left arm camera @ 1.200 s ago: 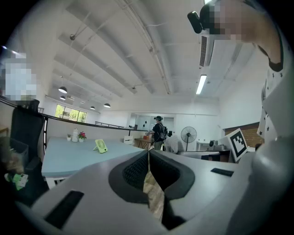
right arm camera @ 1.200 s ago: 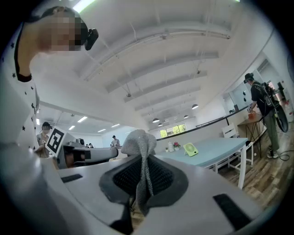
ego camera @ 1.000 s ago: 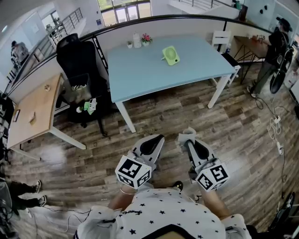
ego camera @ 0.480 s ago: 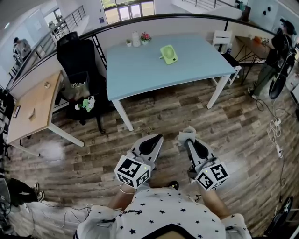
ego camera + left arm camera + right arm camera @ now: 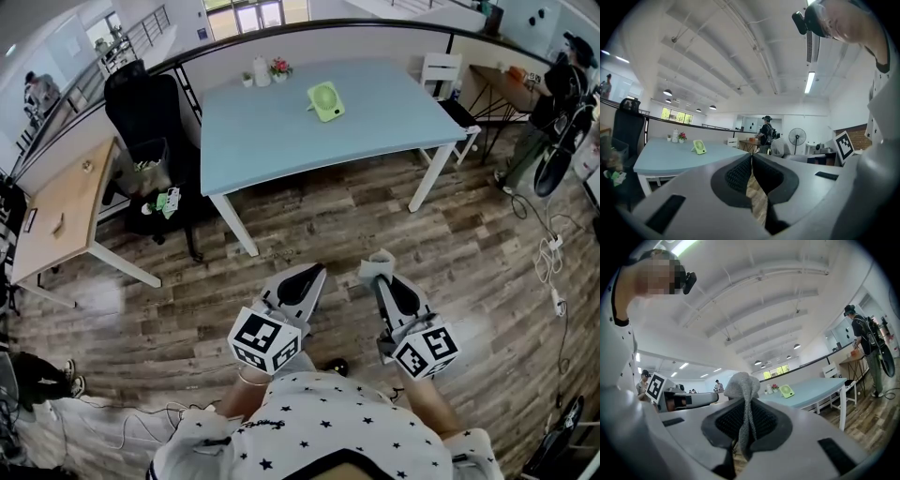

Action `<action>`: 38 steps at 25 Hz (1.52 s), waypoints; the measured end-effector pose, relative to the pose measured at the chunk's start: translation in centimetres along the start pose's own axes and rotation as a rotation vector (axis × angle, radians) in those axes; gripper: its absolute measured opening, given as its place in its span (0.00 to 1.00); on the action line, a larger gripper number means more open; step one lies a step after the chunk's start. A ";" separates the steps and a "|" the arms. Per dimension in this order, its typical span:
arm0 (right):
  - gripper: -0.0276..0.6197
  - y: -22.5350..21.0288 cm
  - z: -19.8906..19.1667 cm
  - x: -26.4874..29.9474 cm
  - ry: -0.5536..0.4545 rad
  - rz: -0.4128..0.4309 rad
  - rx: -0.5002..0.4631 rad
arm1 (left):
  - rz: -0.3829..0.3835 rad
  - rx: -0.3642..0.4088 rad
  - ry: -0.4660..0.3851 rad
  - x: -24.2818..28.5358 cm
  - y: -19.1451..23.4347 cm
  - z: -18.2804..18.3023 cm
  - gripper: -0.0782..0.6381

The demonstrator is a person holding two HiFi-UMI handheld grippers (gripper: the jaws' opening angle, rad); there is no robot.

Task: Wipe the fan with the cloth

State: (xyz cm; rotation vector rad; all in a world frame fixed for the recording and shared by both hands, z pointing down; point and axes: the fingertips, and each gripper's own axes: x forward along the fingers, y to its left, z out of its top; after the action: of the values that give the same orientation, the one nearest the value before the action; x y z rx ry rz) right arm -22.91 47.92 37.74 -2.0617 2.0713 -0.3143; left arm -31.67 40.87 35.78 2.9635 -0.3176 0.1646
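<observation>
Holding a grey cloth (image 5: 740,386), the right gripper (image 5: 381,274) has its jaws pinched shut on it. A lump of the cloth sticks up above the jaws and a strip hangs down between the black pads. The left gripper (image 5: 302,278) has its jaws pressed together with nothing in them. Both grippers are over the wooden floor (image 5: 469,244), side by side and a little apart.

The little green fan (image 5: 325,100) stands on the far part of the blue table (image 5: 281,141), well apart from both grippers. Near it, at the back edge, are a white bottle (image 5: 261,70) and a small pot of flowers (image 5: 278,67). Nothing stands between the grippers and the table, only floor.

A black chair (image 5: 141,108) is at the table's left, and a light wooden table (image 5: 56,216) is further left. A white chair (image 5: 441,70) is at the right end. Another person (image 5: 558,84) stands by a desk at the far right. White cables (image 5: 553,258) lie on the floor there.

The fan is too small to see its blades well. The hands holding the grippers are hidden under the marker cubes. The wooden table is cut off at the left edge.
</observation>
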 end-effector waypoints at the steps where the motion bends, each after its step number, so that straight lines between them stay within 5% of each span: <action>1: 0.09 -0.4 -0.1 -0.1 0.000 -0.002 0.005 | 0.002 0.003 0.004 0.2 -0.1 -0.1 0.16; 9: 0.09 -2.6 -0.3 1.3 0.018 -0.019 0.006 | 0.007 -0.006 0.017 2.2 1.0 -0.5 0.16; 20: 0.09 -9.5 2.3 6.5 0.013 -0.105 -0.010 | -0.089 -0.006 0.005 11.5 5.3 1.5 0.15; 38: 0.09 -15.8 5.0 21.0 0.026 -0.135 0.013 | -0.098 -0.018 0.013 20.9 18.4 5.2 0.16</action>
State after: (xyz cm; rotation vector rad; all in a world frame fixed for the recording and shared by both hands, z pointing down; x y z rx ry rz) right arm -6.50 26.82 37.68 -2.2055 1.9428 -0.3763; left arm -14.90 18.03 35.89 2.9509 -0.1705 0.1682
